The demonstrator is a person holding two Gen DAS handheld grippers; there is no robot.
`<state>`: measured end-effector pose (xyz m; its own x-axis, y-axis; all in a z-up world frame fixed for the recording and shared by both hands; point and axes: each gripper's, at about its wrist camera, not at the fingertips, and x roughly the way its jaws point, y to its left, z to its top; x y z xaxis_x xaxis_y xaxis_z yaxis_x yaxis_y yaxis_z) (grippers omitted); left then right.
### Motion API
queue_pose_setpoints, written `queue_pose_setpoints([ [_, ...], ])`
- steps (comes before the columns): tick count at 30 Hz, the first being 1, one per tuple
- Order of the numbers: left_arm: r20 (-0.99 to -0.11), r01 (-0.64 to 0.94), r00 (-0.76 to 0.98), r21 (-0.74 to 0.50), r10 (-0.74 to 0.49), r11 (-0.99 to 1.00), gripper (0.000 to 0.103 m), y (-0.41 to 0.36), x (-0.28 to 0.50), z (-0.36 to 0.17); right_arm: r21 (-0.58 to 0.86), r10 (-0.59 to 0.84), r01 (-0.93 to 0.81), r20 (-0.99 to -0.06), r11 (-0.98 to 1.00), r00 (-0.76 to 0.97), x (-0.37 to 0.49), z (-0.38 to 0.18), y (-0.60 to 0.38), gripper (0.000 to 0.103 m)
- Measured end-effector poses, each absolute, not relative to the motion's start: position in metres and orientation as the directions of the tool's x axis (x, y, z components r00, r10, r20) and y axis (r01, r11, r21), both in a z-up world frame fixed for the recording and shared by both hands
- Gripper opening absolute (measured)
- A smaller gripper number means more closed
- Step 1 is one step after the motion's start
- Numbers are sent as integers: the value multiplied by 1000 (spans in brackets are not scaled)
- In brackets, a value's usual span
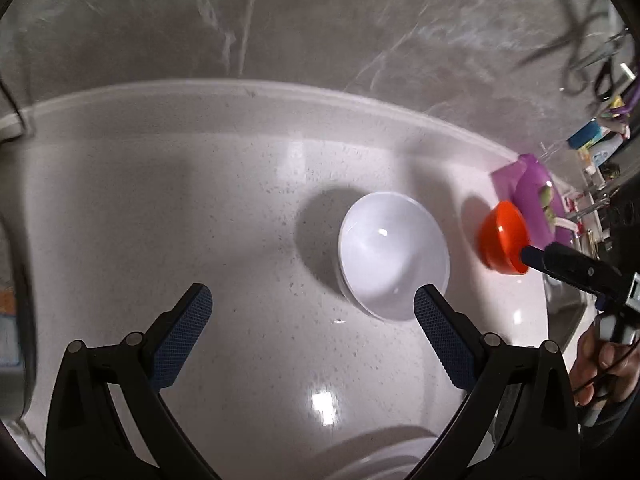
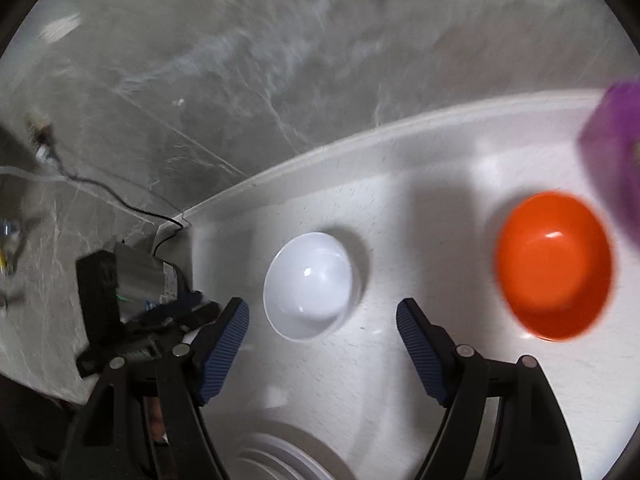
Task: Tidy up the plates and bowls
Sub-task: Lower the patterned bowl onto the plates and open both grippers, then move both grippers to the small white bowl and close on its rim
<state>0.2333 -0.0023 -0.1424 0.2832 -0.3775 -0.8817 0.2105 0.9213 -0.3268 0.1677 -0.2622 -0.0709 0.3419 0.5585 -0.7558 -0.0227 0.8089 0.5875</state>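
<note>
White bowl (image 1: 394, 256) is sat upright on the white bench (image 1: 180, 220), w/ the orange bowl (image 2: 554, 266) off to its right, well apart. Left gripper (image 1: 312, 312) is held just short of the white bowl, fingers (image 1: 188, 332) spread wide, nothing in them. Right gripper (image 2: 322, 322) is also spread wide & empty, white bowl seen between its fingers (image 2: 420, 352). Stack of white plates (image 2: 276, 456) is seen at the near edge. A purple thing (image 1: 528, 188) is by the orange bowl, too blurry to ID.

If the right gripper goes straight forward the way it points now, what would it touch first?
Probably the white bowl: it sits just ahead of the open right gripper, slightly toward its left finger. The orange bowl lies well off to the right. Depth is uncertain.
</note>
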Motion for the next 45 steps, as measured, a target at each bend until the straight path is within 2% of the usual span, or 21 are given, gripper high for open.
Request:
queue_pose_setpoints([
  [7, -897, 223, 228, -330, -378, 917, 100, -11, 256, -187, 598, 577, 32, -785, 801, 225, 196, -125, -237, 68],
  [8, -897, 222, 227, -332, -380, 917, 95, -11, 258, -190, 596, 576, 40, -789, 802, 216, 199, -131, -235, 65],
  [11, -893, 238, 211, -348, -398, 907, 66, -11, 261, -198, 598, 578, 51, -791, 800, 200, 203, -143, -232, 59],
  [12, -894, 244, 208, -346, -397, 906, 62, -12, 261, -200, 598, 579, 52, -792, 800, 195, 203, -146, -233, 58],
  [14, -891, 253, 197, -357, -410, 899, 62, -17, 262, -204, 599, 581, 58, -792, 798, 188, 204, -152, -234, 57],
  [19, -883, 260, 174, -385, -435, 886, 52, -25, 261, -212, 616, 597, 71, -781, 784, 184, 205, -156, -236, 48],
  [20, -881, 263, 167, -392, -442, 881, 47, -26, 262, -214, 618, 599, 72, -780, 783, 181, 206, -157, -236, 47],
  [22, -881, 267, 165, -394, -444, 879, 46, -29, 262, -214, 618, 600, 76, -780, 782, 177, 207, -160, -236, 46],
  [24, -876, 272, 161, -404, -455, 873, 36, -32, 264, -215, 625, 605, 85, -776, 776, 178, 208, -162, -237, 40],
  [28, -870, 282, 150, -418, -470, 864, 25, -36, 267, -216, 629, 610, 84, -773, 772, 175, 210, -164, -236, 30],
  [30, -866, 285, 144, -427, -478, 858, 15, -37, 269, -217, 629, 610, 84, -773, 773, 174, 211, -166, -234, 19],
  [45, -854, 287, 159, -441, -496, 851, 15, -31, 261, -198, 638, 613, 67, -760, 767, 215, 200, -151, -241, 18],
])
